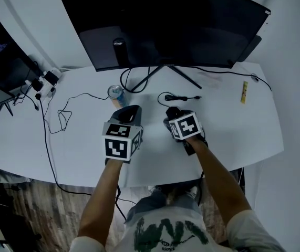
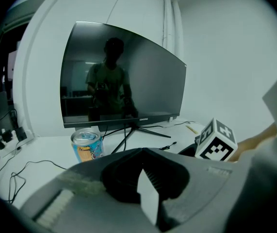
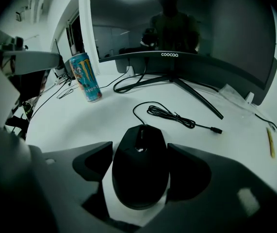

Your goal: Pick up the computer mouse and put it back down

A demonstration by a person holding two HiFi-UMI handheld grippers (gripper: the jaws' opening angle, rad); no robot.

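As I grip, mouse (image 3: 138, 169): clamped in my right hand-held gripper (image 3: 139, 147), long axis along jaws.
My left hand-held gripper (image 2: 143, 152): clenched, empty.

Dim, bluish light; fisheye-warped edges, dark corners.

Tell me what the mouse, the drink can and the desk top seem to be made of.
Mouse: likely matte black plastic, a dull smooth shell without glare.
Drink can: apparently thin metal, printed sides and a silvery lid.
Desk top: smooth plain white, perhaps laminate or painted board; its core does not show.
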